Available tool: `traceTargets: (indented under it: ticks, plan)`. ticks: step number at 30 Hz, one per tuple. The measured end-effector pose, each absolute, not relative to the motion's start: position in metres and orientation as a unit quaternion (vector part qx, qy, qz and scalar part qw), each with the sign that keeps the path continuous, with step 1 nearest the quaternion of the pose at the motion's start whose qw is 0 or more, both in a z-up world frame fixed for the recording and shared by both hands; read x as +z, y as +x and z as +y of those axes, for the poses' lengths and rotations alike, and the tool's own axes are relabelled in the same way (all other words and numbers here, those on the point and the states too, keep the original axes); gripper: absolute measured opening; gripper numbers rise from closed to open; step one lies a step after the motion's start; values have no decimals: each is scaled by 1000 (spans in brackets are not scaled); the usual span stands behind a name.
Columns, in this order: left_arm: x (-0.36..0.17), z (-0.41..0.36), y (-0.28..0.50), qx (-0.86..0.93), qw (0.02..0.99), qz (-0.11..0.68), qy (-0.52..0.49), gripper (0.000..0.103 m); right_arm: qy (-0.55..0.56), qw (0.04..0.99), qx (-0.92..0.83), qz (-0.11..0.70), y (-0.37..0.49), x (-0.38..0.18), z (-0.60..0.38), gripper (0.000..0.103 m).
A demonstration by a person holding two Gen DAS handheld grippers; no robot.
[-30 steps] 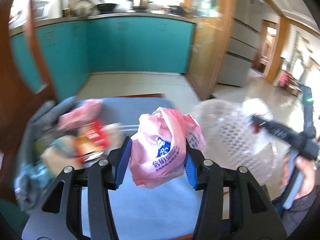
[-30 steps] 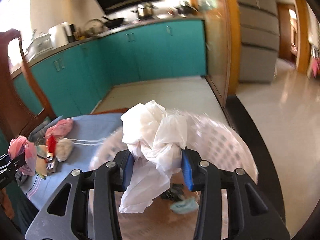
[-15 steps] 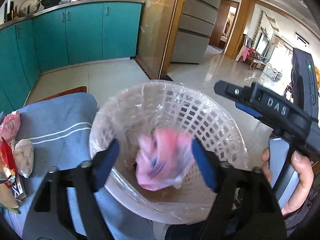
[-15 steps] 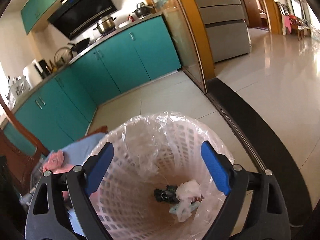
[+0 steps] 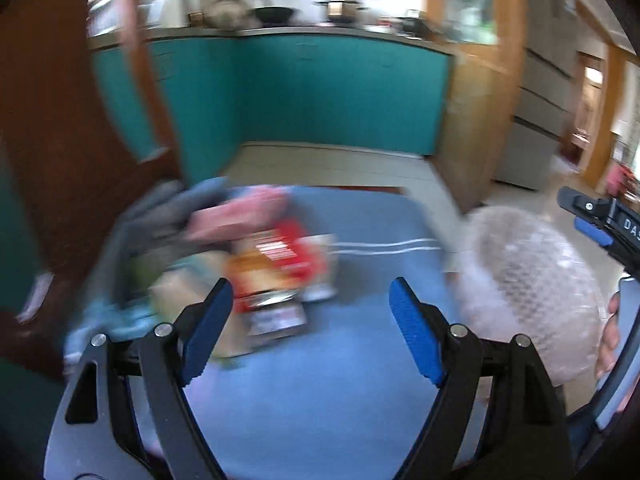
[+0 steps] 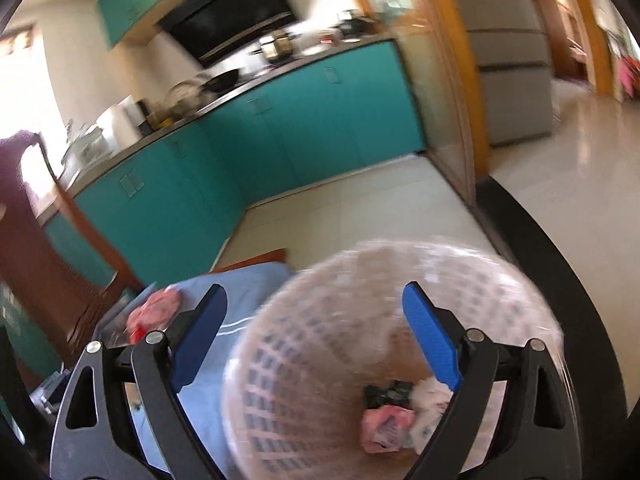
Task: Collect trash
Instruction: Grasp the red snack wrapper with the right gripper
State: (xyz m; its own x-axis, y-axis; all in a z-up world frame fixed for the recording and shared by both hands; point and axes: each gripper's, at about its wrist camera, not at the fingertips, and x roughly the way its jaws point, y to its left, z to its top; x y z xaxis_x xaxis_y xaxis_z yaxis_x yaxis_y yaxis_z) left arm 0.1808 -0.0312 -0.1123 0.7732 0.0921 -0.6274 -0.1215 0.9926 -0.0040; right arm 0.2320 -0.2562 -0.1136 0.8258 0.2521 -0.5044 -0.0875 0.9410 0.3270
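**Both jaws empty, trash pile ahead, basket alongside**

The left gripper (image 5: 310, 328) stands with its jaws spread wide and nothing between the blue pads (image 5: 208, 332). That fits a tool lined up for the next pickup: it points down at a slant over the blue-covered bench (image 5: 320, 400), and the pile of wrappers (image 5: 256, 264) lies just beyond the tips, a little to the left of their line. The view is smeared by motion, so the pile's separate pieces are hard to tell apart; a red-and-orange packet and a pink bag show among them.

The right gripper (image 6: 314, 338) is likewise agape and holds nothing. It hangs over the near side of the white lattice wastebasket (image 6: 304, 380), tilted downward, with the right pad over the basket's mouth and the left pad over the bench edge. The basket sits beside the bench, lined with clear plastic. Down in its bottom lie a pink bag (image 6: 384, 426), a white crumpled bag (image 6: 434, 398) and a small dark scrap (image 6: 386, 392), so part of the collecting looks done.

In the left wrist view the right tool appears at the right edge, a hand (image 5: 610, 336) wrapped on its grip just beside the basket. More trash waits on the bench, so I judge the left tool better placed for the next piece.
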Motion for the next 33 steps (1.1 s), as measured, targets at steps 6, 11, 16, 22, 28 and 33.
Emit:
traceTargets:
  ticks: [6, 11, 16, 22, 28, 33]
  plan:
    - [-109, 50, 139, 144, 926, 348, -39, 81, 87, 909, 215, 346, 280, -124, -140, 88]
    - [-110, 90, 111, 192, 914, 356, -37, 81, 15, 888, 271, 371, 310, -137, -40, 88]
    - [-114, 112, 97, 221, 904, 363, -45, 81, -12, 863, 299, 407, 312, -171, 9, 81]
    - [-116, 108, 98, 214, 905, 365, -50, 81, -19, 849, 325, 417, 299, -181, 12, 33]
    - [-120, 94, 105, 196, 906, 373, -48, 81, 7, 847, 342, 406, 285, -167, -12, 24]
    - [-121, 86, 108, 186, 907, 375, -43, 81, 18, 855, 348, 384, 271, -147, -38, 24]
